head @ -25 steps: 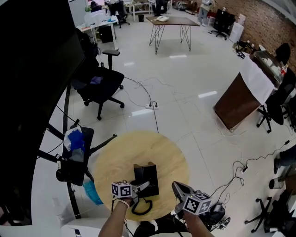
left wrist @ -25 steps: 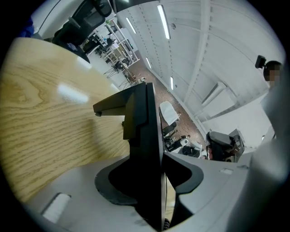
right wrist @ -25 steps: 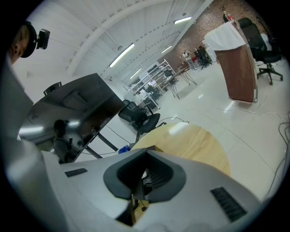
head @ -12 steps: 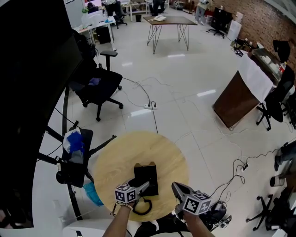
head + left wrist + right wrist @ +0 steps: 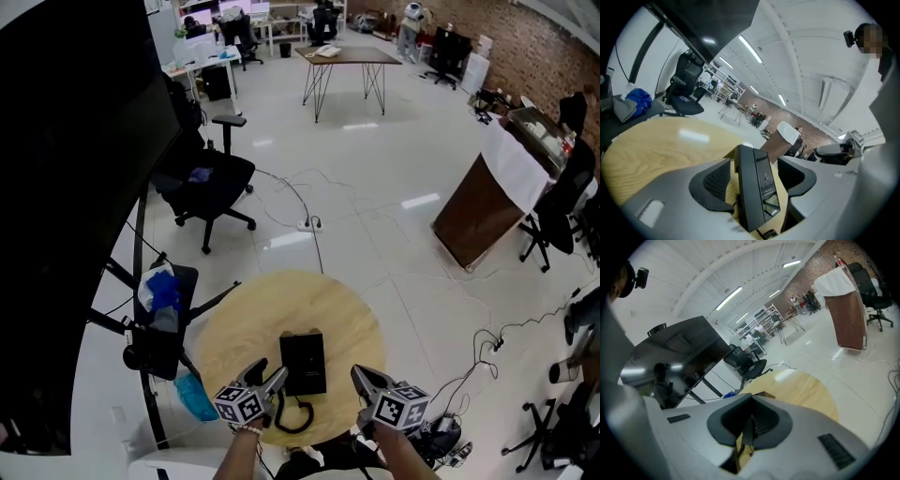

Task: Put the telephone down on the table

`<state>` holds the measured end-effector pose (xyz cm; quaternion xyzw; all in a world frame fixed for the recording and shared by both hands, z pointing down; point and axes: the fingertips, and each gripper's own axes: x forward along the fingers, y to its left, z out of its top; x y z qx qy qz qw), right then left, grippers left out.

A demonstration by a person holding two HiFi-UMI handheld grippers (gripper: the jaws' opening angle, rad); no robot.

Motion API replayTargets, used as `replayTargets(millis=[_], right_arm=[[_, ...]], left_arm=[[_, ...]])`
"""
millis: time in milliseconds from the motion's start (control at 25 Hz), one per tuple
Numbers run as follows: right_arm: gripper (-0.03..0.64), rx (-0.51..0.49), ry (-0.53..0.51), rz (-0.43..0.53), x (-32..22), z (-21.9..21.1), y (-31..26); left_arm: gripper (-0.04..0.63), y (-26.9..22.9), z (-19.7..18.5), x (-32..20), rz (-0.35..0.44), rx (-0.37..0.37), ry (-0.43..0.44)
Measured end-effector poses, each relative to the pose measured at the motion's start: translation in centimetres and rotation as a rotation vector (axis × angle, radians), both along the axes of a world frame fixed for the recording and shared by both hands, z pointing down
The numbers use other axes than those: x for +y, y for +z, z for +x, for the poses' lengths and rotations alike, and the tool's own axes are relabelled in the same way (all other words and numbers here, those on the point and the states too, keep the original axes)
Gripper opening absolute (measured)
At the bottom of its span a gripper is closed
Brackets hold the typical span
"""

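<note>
Black plastic and boxy, the desk telephone (image 5: 303, 364) lies flat on the round pale-wood surface (image 5: 244, 319), toward its near side. Its coiled black cord (image 5: 295, 417) loops by the near rim. The left gripper (image 5: 267, 374) sits just beside the telephone. Its jaws have just been opening and now stand wide; the telephone shows between them, but neither pad presses on it. The right gripper (image 5: 361, 375) hovers at the near edge with its jaws drawn together on nothing. The set-down looks done, and the release is the step in hand. Next, the left gripper likely needs to back straight off without nudging the telephone or catching the cord. No container stands on the surface.
</note>
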<state>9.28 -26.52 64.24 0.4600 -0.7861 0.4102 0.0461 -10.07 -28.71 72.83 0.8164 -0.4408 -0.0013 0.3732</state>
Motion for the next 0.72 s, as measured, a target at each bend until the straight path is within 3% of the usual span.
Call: replayTargets(millis=[120, 280, 480, 720], right_arm=[[0.005, 0.012, 0.014, 0.023, 0.4, 0.3, -0.9], [0.005, 0.027, 0.032, 0.047, 1.6, 0.5, -2.0], [0.005, 0.047, 0.041, 0.071, 4.1, 0.2, -3.0], [0.006, 0.059, 0.04, 0.077, 8.3, -1.5, -3.3]], left_arm=[[0.21, -3.7, -2.1, 1.3, 0.07, 0.019, -0.058], [0.126, -7.1, -4.2, 3.3, 0.118, 0.014, -0.133], [0.004, -8.8, -7.0, 6.6, 0.078, -0.107, -0.243], [0.003, -10.3, -7.4, 9.8, 0.099, -0.134, -0.216]])
